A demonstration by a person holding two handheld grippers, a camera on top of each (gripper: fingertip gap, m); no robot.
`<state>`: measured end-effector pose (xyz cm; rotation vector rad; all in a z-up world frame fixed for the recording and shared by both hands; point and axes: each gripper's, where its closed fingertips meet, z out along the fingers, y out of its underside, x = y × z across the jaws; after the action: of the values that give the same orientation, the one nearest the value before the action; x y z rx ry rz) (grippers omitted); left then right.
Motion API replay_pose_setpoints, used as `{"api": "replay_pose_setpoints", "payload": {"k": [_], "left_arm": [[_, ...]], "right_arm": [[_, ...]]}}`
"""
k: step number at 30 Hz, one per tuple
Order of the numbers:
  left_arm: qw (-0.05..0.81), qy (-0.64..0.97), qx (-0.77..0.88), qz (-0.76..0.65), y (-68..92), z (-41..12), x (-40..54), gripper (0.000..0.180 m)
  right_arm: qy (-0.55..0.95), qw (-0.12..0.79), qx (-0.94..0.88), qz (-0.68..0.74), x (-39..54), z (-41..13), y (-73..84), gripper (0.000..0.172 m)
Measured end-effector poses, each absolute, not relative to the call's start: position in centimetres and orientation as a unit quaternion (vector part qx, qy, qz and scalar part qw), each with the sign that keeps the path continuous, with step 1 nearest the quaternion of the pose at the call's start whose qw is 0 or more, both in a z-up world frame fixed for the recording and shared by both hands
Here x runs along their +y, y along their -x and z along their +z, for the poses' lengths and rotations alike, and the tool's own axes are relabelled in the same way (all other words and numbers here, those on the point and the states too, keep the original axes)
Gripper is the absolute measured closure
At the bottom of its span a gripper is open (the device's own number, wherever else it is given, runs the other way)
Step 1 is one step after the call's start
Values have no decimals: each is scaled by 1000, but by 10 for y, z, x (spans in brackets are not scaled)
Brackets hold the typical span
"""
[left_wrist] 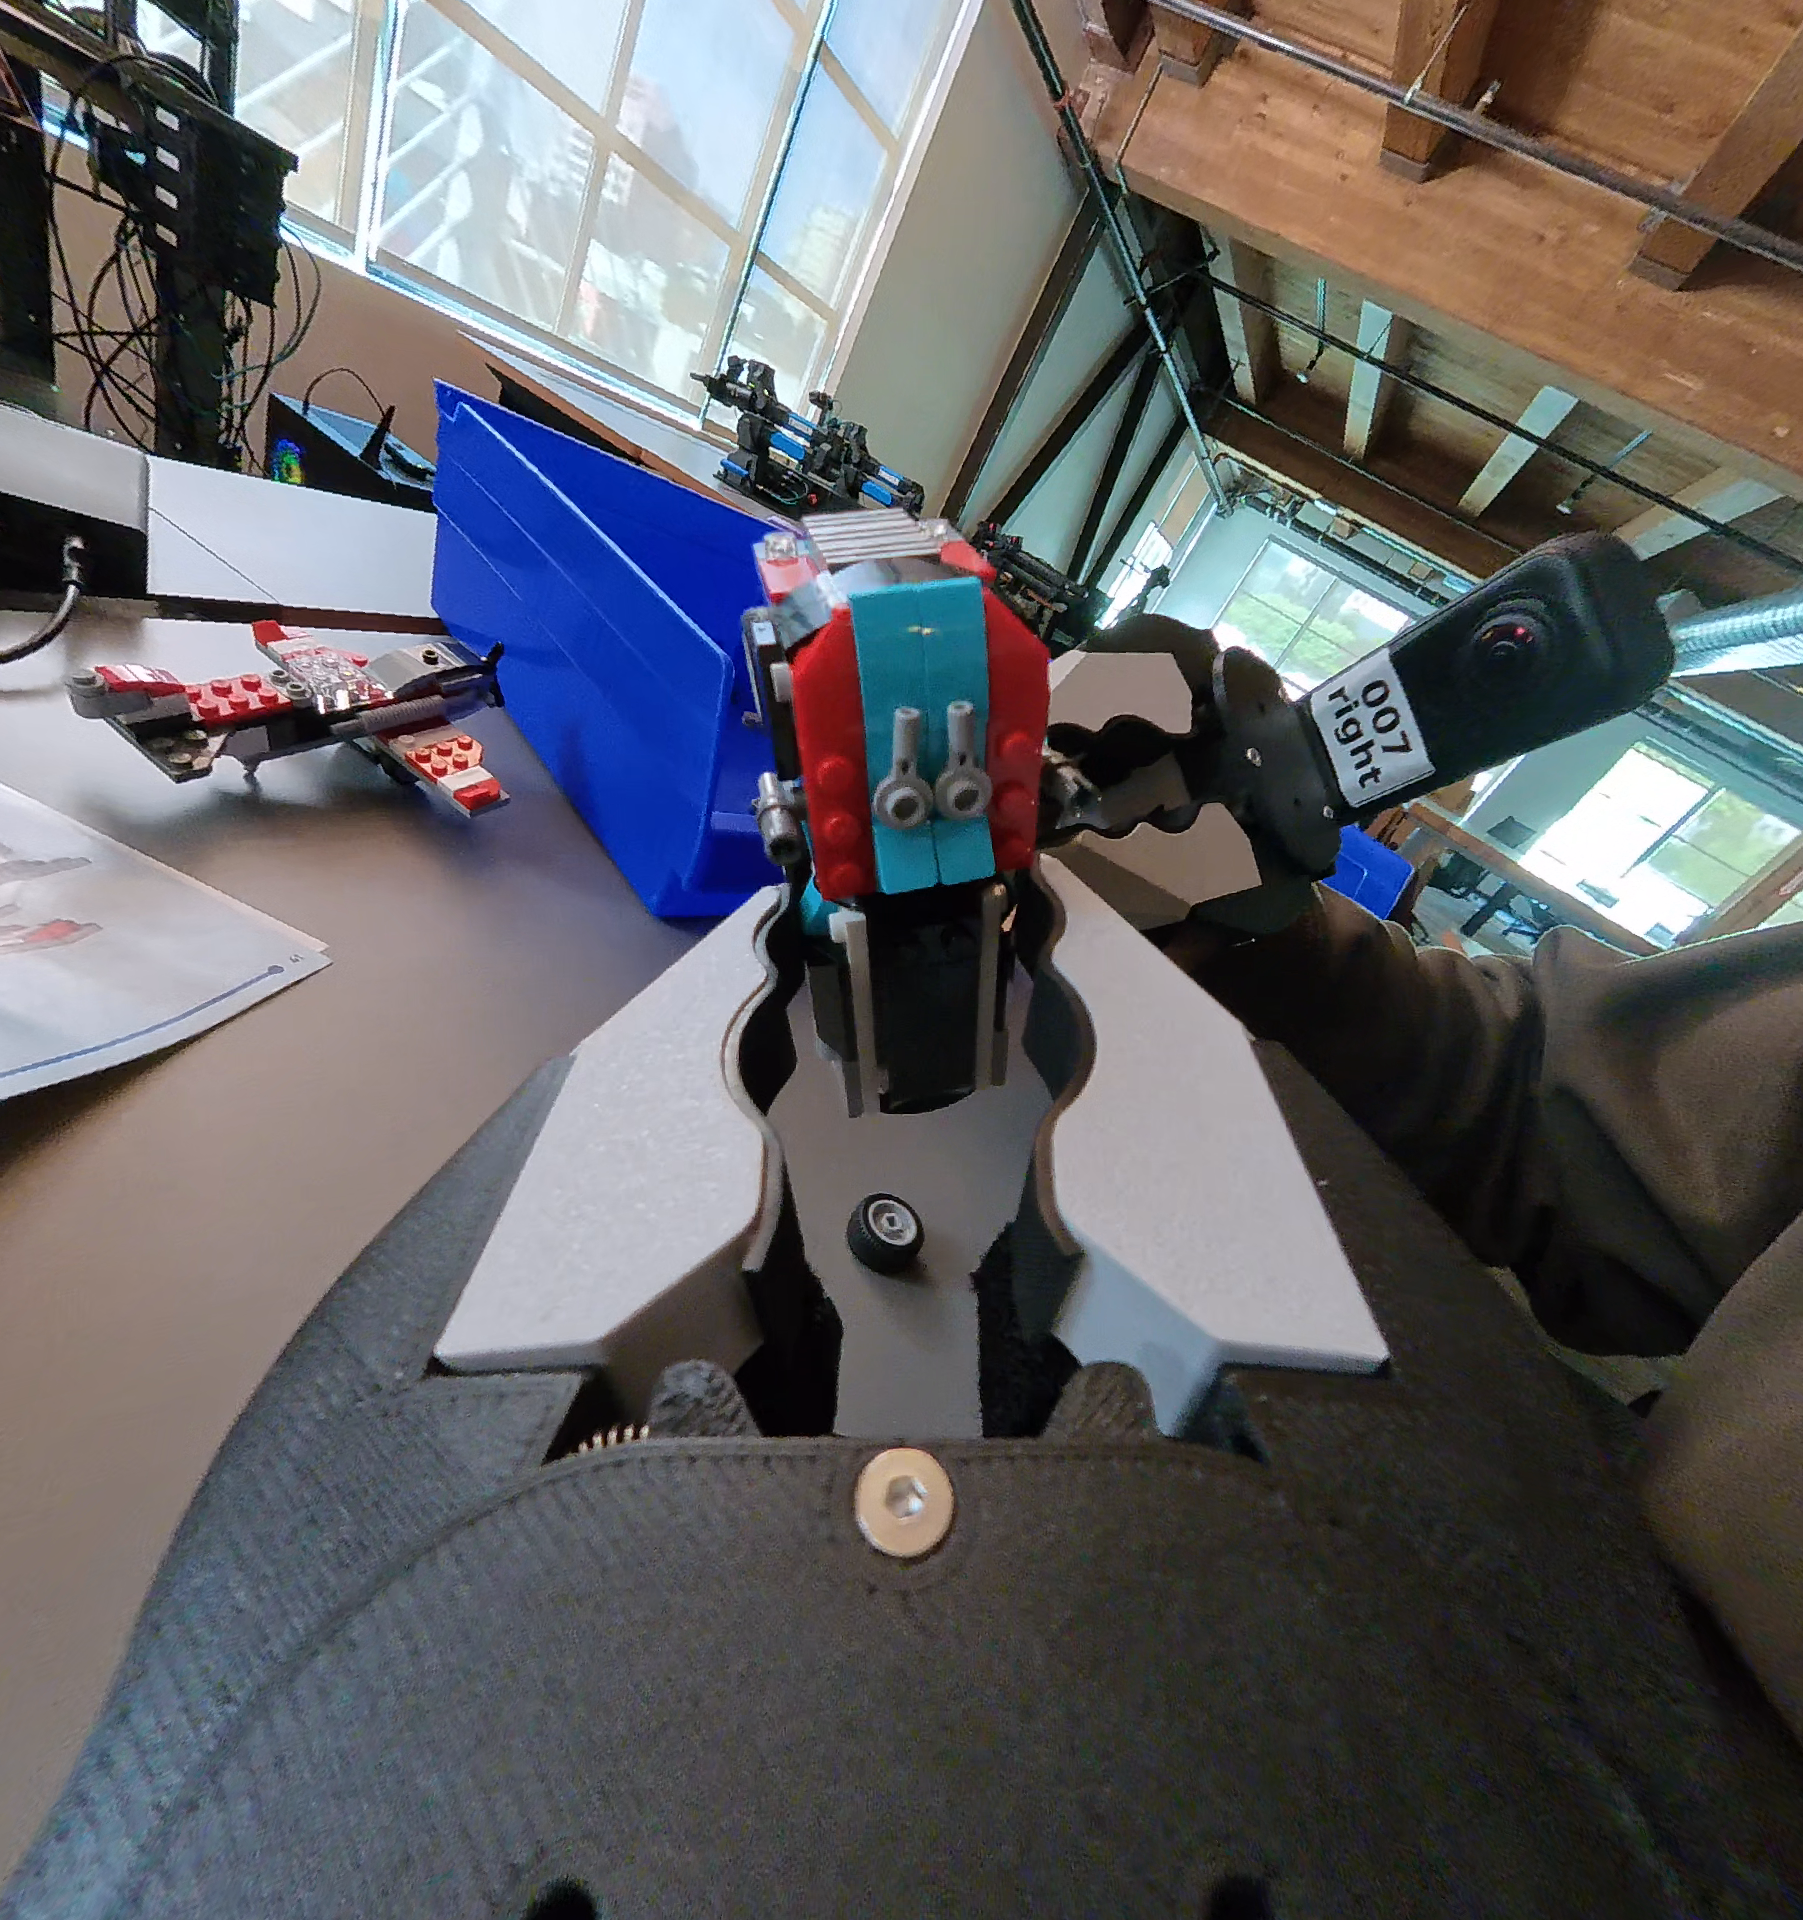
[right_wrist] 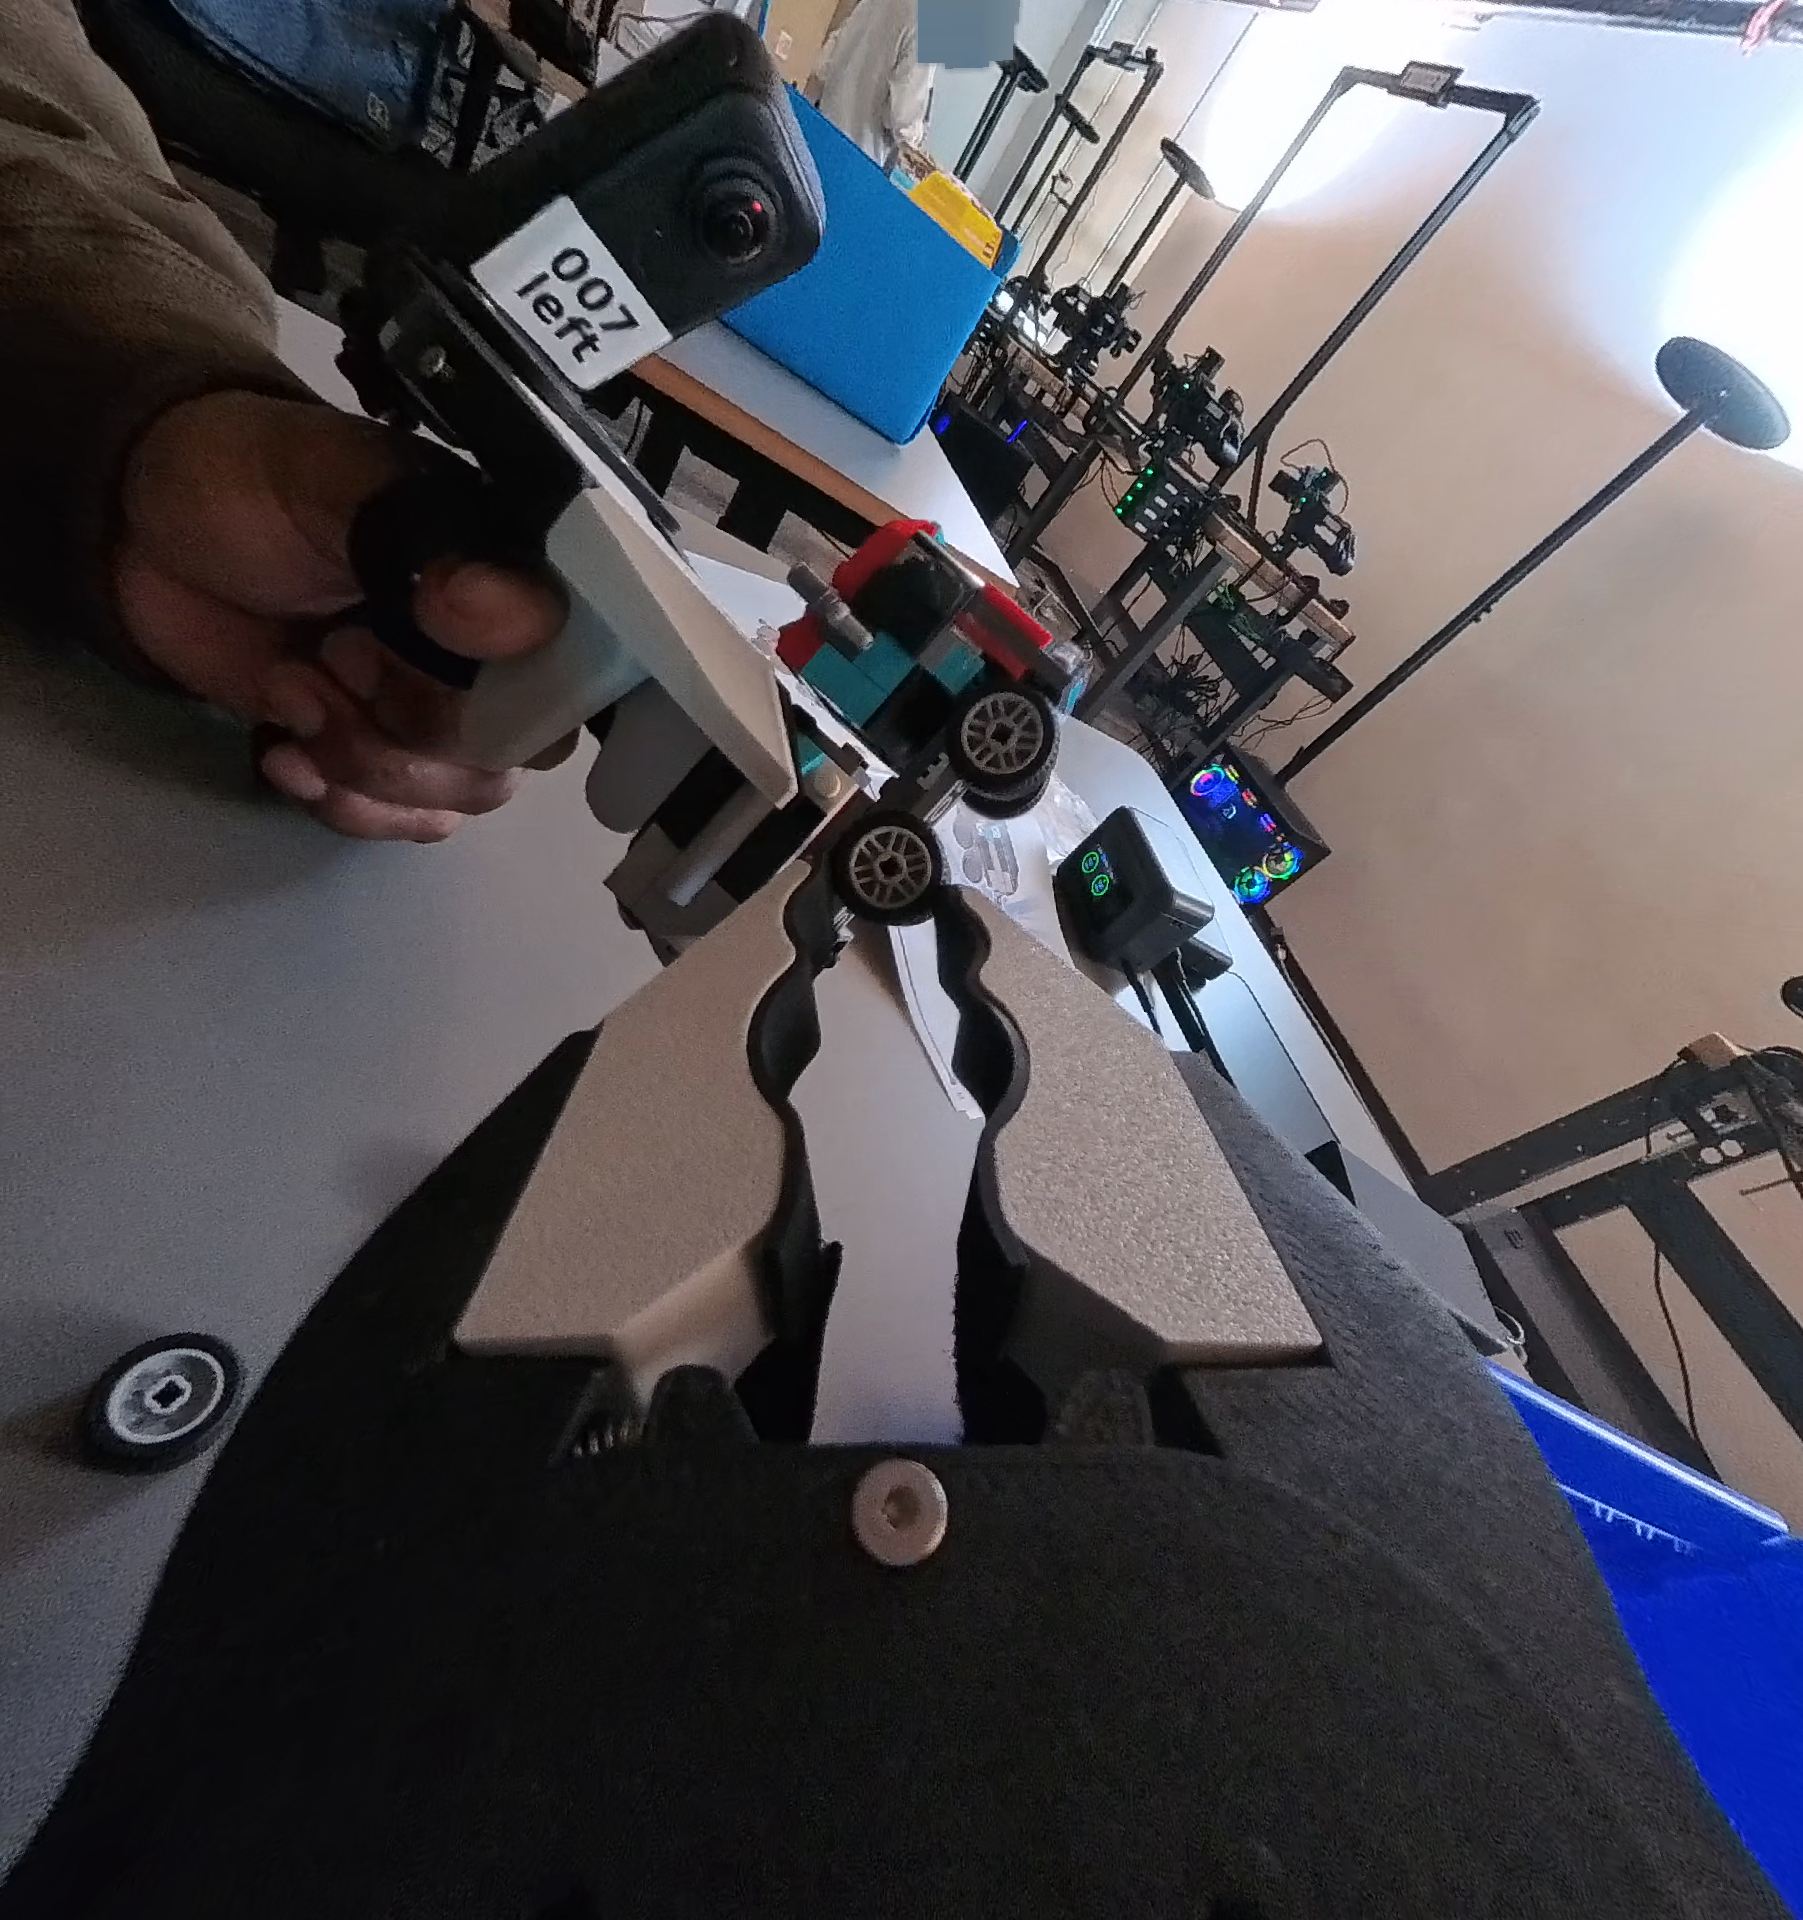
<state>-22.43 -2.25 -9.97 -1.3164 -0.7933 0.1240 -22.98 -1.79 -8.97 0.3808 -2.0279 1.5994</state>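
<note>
- Left hand-held gripper (left_wrist: 902, 966) clamps the brick car (left_wrist: 912, 748); hold it steady.
- Right hand-held gripper (right_wrist: 881, 904) pinches a wheel (right_wrist: 889, 868) at the car's underside; press it squarely.
- A spare wheel (right_wrist: 164, 1401) lies on the counter (right_wrist: 201, 1091).

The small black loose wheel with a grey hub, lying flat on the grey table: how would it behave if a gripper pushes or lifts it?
The small black loose wheel lies on its flat side, so a push would probably slide it, not roll it. Set on edge, it would likely roll. It looks light and rigid; the tyre may give some grip.

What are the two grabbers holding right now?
Left gripper: closed on the toy brick car.
Right gripper: closed on a car wheel.
</note>
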Motion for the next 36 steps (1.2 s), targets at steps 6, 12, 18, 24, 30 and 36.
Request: {"api": "replay_pose_setpoints", "payload": {"k": [6, 12, 18, 24, 30, 36], "left_arm": [[704, 611, -347, 104, 225, -99, -25, 137], [688, 631, -330, 140, 225, -99, -23, 138], [693, 626, -339, 111, 224, -103, -20, 137], [730, 572, -374, 9, 229, -102, -25, 137], [769, 557, -312, -23, 224, -85, -25, 137], [795, 558, -232, -45, 210, -72, -25, 136]], "right_arm": [[-120, 254, -751, 597, -20, -91, 232, 151], [-125, 262, -765, 575, -19, -91, 233, 151], [-122, 274, -773, 559, -20, -93, 234, 151], [-87, 232, -783, 571, -22, -96, 237, 144], [-2, 79, -775, 627, -20, -84, 235, 116], [63, -105, -740, 661, -21, -71, 219, 108]]}}
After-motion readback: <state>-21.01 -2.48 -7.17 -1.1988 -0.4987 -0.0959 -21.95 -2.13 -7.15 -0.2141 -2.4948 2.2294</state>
